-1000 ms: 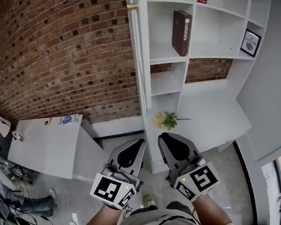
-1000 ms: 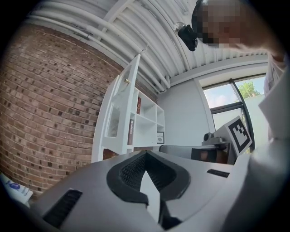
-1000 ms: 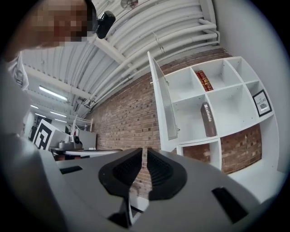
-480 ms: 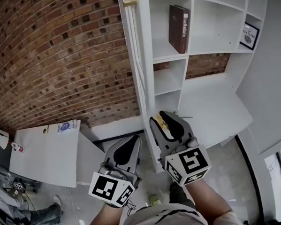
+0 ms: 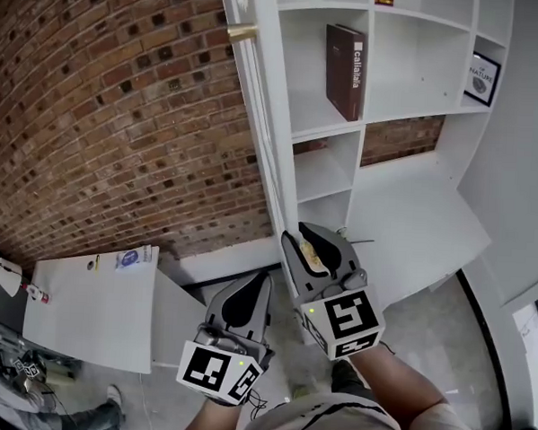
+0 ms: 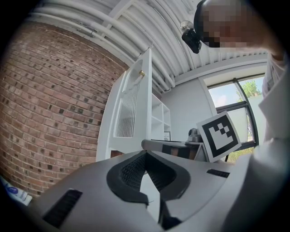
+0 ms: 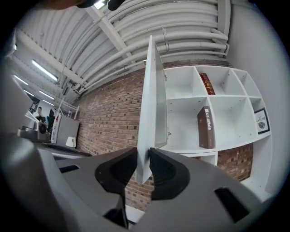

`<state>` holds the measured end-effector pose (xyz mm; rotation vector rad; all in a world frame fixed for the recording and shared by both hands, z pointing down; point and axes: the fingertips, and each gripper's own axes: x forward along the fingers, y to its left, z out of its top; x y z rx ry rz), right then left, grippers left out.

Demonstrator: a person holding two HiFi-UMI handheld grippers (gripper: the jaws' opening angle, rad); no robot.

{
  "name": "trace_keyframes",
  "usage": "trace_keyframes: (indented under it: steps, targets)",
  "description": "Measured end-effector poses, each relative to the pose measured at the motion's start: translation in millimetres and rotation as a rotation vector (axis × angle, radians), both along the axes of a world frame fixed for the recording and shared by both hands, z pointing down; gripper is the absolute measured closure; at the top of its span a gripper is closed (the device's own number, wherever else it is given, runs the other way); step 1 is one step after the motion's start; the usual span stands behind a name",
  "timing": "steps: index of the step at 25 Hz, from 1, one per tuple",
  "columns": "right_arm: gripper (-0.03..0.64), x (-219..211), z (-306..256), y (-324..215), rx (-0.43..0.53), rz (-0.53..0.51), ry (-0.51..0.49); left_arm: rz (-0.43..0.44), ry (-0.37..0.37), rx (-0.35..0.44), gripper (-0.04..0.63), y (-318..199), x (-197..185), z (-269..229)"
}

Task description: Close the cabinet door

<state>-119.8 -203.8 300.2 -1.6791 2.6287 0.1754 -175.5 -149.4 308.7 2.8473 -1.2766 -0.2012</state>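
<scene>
White wooden cabinet door (image 5: 256, 119) stands open, left of the white shelf unit (image 5: 411, 82). My right hand-held gripper (image 7: 142, 158), jaws just closing, pinches its lower edge. My left hand-held gripper (image 6: 146, 154) is pressed together, empty. Risk: the shallow hold slips mid-swing.

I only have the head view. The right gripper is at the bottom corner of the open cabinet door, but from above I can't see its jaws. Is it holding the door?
Observer: Yes. In the right gripper view the lower edge of the cabinet door stands between the pads of the right gripper. The jaws have just been closing and look pressed on both faces.
Operator: And the left gripper?
Observer: The left gripper view shows the left gripper with its jaw tips together and nothing between them.
Operator: What is the door's front like?
Observer: It has a ribbed panel set in the white frame.
</scene>
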Motion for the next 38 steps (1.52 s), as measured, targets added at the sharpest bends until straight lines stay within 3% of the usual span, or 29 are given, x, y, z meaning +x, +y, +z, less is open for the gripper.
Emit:
trace_keyframes:
  steps: [6, 20, 38]
  targets:
    - [0.532, 11, -9, 0, 0.027, -0.004, 0.0, 0.03, 0.001, -0.009, 0.584, -9, 17, 2]
    - [0.543, 90, -4, -17, 0.025, 0.042, 0.026, 0.123, -0.003, -0.038, 0.584, -27, 76, 19]
    - [0.541, 193, -5, -85, 0.037, -0.106, -0.024, 0.084, -0.033, -0.03, 0.584, -103, 164, 11]
